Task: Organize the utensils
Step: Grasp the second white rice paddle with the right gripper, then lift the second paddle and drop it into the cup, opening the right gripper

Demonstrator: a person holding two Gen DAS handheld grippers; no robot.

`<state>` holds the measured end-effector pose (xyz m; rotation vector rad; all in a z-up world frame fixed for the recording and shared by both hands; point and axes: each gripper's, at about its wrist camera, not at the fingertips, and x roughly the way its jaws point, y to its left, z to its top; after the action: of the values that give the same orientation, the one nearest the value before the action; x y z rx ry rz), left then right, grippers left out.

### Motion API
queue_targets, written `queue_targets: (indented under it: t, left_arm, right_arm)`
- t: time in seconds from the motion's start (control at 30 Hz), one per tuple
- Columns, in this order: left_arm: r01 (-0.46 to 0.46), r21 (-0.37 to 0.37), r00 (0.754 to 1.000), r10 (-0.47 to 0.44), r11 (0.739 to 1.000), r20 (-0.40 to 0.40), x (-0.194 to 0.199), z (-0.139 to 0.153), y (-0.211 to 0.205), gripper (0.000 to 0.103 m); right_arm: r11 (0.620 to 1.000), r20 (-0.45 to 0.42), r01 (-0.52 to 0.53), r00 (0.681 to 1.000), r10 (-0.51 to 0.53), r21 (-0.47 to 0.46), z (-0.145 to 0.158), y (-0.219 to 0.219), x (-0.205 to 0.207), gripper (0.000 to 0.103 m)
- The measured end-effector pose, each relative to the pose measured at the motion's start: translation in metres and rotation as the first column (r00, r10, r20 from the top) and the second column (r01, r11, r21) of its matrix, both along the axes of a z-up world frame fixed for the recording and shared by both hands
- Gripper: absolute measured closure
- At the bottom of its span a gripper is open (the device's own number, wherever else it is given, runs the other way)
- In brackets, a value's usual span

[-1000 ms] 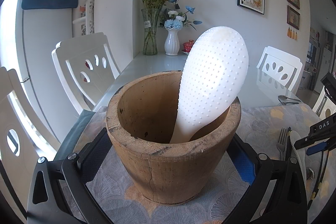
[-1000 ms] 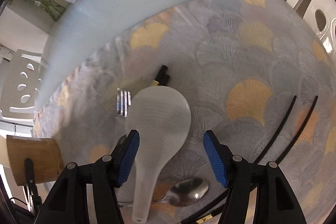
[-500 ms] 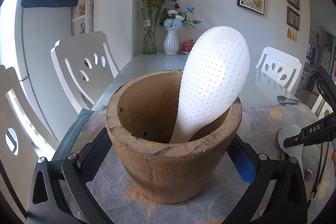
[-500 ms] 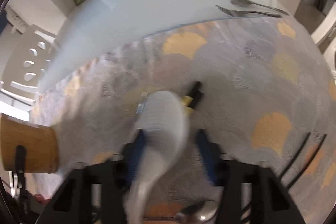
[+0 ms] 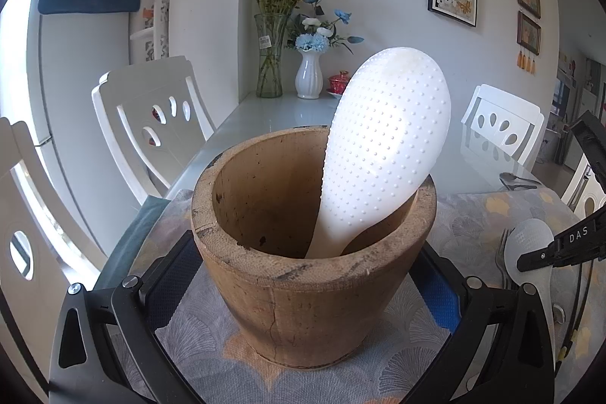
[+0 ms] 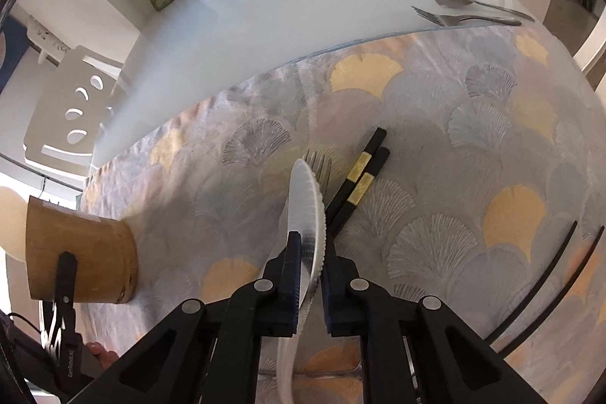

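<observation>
Right gripper (image 6: pixel 308 275) clenched on translucent rice paddle (image 6: pixel 305 203), being held edge-up just above tablecloth (image 6: pixel 435 146), jaws just closing. Judged light, stiff, slippery plastic; neck grip being favoured. Left gripper (image 5: pixel 303 290) bracketing wooden mortar (image 5: pixel 310 290); contact unclear. 1 white paddle (image 5: pixel 382 146) being stored inside.

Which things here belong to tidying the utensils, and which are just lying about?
Job: wooden pot; white rice paddle in it; second rice paddle pinched in the right gripper; fork; black chopsticks; far spoon.

Lying about: white vase; glass vase; chairs.
</observation>
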<state>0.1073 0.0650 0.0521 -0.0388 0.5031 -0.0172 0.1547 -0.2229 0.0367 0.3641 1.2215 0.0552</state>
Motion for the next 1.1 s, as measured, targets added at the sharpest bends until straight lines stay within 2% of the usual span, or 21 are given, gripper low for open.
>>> queue_targets:
  t: [0.33, 0.47, 0.6, 0.7, 0.9, 1.1]
  left_arm:
    - [0.000, 0.000, 1.000, 0.000, 1.000, 0.000, 0.000, 0.000, 0.000, 0.000]
    - [0.000, -0.001, 1.000, 0.000, 1.000, 0.000, 0.000, 0.000, 0.001, 0.000]
    - [0.001, -0.004, 1.000, -0.001, 1.000, -0.001, 0.000, 0.000, 0.000, 0.000]
    - [0.001, -0.004, 1.000, -0.001, 1.000, -0.002, -0.001, 0.000, -0.001, 0.000]
    - [0.002, -0.005, 1.000, -0.002, 1.000, -0.002, -0.001, 0.000, -0.001, 0.000]
    - [0.002, -0.007, 1.000, -0.002, 1.000, -0.002, -0.001, 0.000, -0.001, 0.000]
  right_arm:
    - [0.997, 0.032, -0.025, 0.999, 0.022, 0.074, 0.007, 0.017, -0.004, 0.097]
    - [0.996, 0.035, -0.056, 0.998, 0.054, 0.064, 0.009, 0.027, -0.003, 0.097]
    - [0.989, 0.026, -0.043, 0.999, 0.040, 0.143, 0.004, 0.034, -0.003, 0.097]
    - [0.985, 0.030, -0.065, 0.998, 0.061, 0.157, 0.005, 0.046, -0.005, 0.097]
    - [0.969, 0.085, -0.136, 0.989, 0.121, 0.205, 0.018, 0.071, -0.009, 0.097]
    - [0.962, 0.176, -0.190, 0.972, 0.155, 0.198, 0.046, 0.086, -0.012, 0.097]
